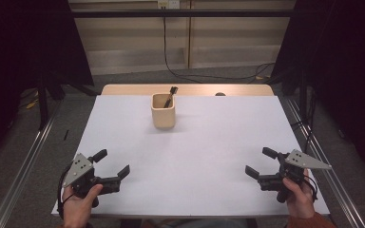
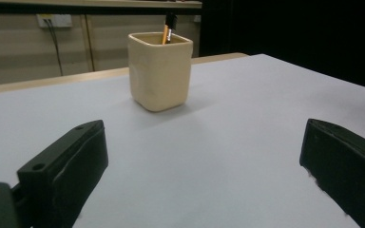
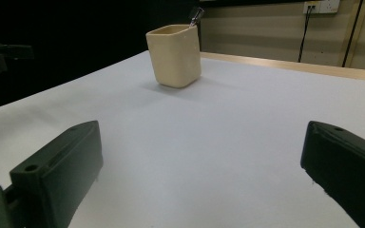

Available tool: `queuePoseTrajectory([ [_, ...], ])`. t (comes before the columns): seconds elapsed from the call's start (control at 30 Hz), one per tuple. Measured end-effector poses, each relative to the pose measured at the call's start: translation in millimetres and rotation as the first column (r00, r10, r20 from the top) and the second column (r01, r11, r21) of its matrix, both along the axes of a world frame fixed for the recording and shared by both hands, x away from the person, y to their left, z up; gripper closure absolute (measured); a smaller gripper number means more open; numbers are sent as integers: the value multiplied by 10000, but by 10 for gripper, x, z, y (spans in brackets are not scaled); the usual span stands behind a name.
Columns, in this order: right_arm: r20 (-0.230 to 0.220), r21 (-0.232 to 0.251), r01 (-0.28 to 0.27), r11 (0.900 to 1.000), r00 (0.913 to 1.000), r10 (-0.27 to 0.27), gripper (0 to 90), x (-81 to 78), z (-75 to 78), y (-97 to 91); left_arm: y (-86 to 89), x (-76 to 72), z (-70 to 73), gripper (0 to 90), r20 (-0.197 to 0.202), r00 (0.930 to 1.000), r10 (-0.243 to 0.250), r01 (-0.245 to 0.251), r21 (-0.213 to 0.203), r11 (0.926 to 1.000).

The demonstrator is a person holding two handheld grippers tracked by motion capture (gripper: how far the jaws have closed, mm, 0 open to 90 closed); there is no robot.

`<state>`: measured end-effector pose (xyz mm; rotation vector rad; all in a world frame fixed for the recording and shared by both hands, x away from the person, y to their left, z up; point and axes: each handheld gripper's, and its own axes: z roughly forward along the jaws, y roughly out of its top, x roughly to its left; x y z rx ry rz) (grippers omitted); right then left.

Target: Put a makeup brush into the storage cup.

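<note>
A cream square cup [image 1: 163, 110] stands at the far middle of the white table top [image 1: 190, 156], with a dark-tipped pen or brush [image 1: 170, 97] leaning inside it. The cup [image 2: 159, 70] and its orange-shafted pen [image 2: 167, 29] show ahead in the left gripper view, and the cup [image 3: 174, 55] shows far ahead in the right gripper view. My left gripper [image 1: 111, 163] is open at the near left, held in a hand. My right gripper [image 1: 260, 162] is open at the near right. Nothing lies between either pair of jaws.
A wooden strip [image 1: 123, 90] borders the table's far edge, with a small dark object [image 1: 220, 94] on it. Metal rails [image 1: 19, 175] run along both sides. Black cables [image 1: 180, 71] trail over the floor behind.
</note>
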<state>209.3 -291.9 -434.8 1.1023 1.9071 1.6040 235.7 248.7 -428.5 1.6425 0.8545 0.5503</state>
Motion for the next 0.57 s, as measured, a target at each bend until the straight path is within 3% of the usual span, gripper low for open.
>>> queuePoseTrajectory([
  [0.13,8,-6,8,10000,10000,-8,0,-4,0,-5,33,-43,-23,23,84,9999,111,-113,270,9996],
  [0.23,9,3,43,10000,10000,-43,0,-7,2,-8,40,-73,-17,22,121,9998,185,-188,250,9995],
  [0.57,62,-45,0,10000,10000,0,0,-6,5,-9,40,-55,-24,20,-108,9998,151,-145,522,9985],
])
